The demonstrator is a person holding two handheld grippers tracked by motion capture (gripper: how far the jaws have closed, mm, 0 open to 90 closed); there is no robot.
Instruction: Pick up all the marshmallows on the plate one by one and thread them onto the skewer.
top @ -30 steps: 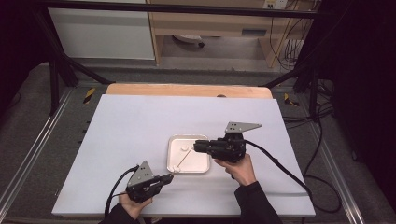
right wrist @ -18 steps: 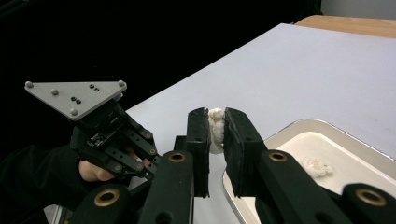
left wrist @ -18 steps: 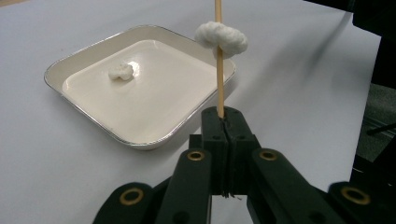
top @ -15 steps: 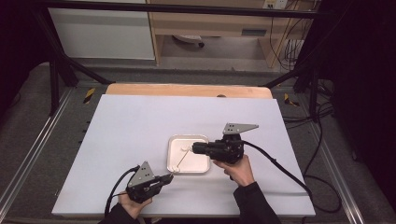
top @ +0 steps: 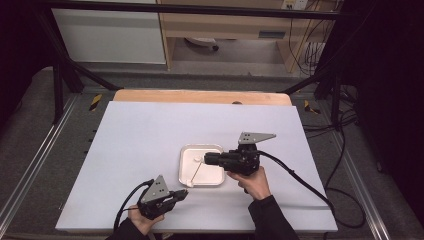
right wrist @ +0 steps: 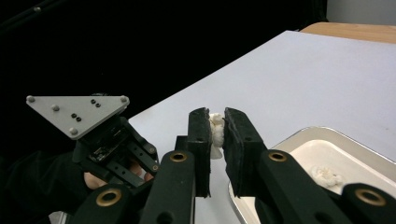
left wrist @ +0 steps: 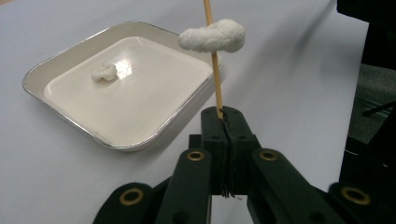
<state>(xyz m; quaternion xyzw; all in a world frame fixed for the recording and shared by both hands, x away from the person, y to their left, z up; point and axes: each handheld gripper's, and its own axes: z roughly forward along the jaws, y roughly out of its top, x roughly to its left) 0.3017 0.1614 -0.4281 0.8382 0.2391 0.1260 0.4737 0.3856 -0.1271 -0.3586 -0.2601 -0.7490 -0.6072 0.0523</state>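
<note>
Popcorn piece [right wrist: 215, 133] — pinched in the nearly closed right claw [right wrist: 216, 140].

The wooden skewer [left wrist: 214, 56] runs out past the top edge of the left gripper view, its tip cut off, and its lower end vanishes between the closed jaws of the left gripper [left wrist: 226, 122]. In the right gripper view a white puffed piece [right wrist: 216, 133] sits pinched between black pads [right wrist: 200, 140] (most of it hidden behind them). The tray [right wrist: 299, 135] is cropped by that view's right and bottom edges. From the high view, the morsels in the tray are too small to tell apart.
</note>
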